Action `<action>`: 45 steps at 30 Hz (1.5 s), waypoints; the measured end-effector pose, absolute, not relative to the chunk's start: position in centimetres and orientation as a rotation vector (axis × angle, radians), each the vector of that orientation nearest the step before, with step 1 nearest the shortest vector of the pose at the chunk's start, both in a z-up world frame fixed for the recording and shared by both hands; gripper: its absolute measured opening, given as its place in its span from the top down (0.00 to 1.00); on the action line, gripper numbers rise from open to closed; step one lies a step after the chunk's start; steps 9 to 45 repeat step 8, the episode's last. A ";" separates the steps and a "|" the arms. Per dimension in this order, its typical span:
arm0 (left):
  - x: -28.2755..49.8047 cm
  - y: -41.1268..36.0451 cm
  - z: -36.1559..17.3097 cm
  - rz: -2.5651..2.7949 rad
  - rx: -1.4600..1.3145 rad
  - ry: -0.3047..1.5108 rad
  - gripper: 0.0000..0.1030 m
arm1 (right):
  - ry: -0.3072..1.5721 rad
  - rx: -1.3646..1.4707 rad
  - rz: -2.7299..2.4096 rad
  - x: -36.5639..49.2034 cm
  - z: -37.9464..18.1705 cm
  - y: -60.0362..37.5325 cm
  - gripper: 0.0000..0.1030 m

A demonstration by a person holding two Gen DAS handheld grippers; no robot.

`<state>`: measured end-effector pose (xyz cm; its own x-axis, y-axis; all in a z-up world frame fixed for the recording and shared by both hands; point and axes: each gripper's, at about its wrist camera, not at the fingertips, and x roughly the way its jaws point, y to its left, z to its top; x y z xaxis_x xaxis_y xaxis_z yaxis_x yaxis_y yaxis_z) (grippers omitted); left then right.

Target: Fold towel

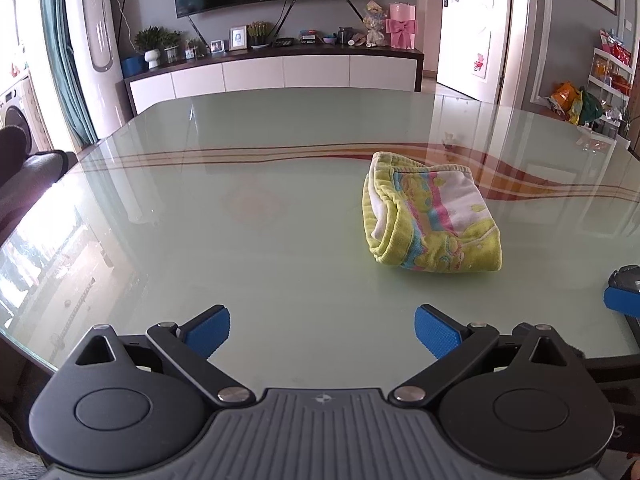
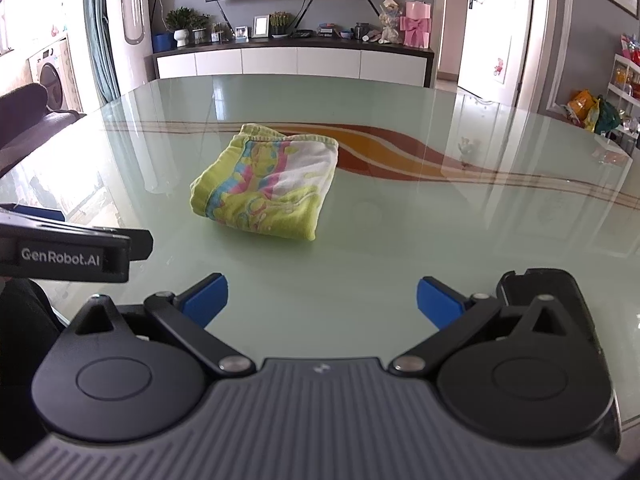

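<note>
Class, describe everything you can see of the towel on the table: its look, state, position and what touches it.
The towel is soft terry cloth, lime green with pink, blue and white cartoon printing and a stitched hem. It lies folded into a thick, roughly square bundle, its layered edges showing on one side. It rests flat on the glossy glass table, near the brown and orange stripe. Only the table touches it; both open hand-held grippers sit short of it.

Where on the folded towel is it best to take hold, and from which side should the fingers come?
Probably the towel at its near right corner, with the right gripper coming low from the near side. The layered edges meet there in a thin flat lip, whereas the left edge is a thick rounded fold. Both grippers are open, clear of it.
</note>
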<state>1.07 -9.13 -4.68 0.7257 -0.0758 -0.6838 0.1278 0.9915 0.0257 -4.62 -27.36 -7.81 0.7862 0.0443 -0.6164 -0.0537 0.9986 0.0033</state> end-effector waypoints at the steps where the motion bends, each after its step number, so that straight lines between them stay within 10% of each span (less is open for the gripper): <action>1: 1.1 -9.1 -4.7 -0.114 0.070 0.751 0.03 | 0.665 -0.015 0.053 -4.7 -7.8 -27.3 0.00; 45: 1.0 -9.3 -4.6 -0.122 0.058 0.749 0.07 | 0.673 -0.020 0.054 -4.7 -7.9 -27.2 0.00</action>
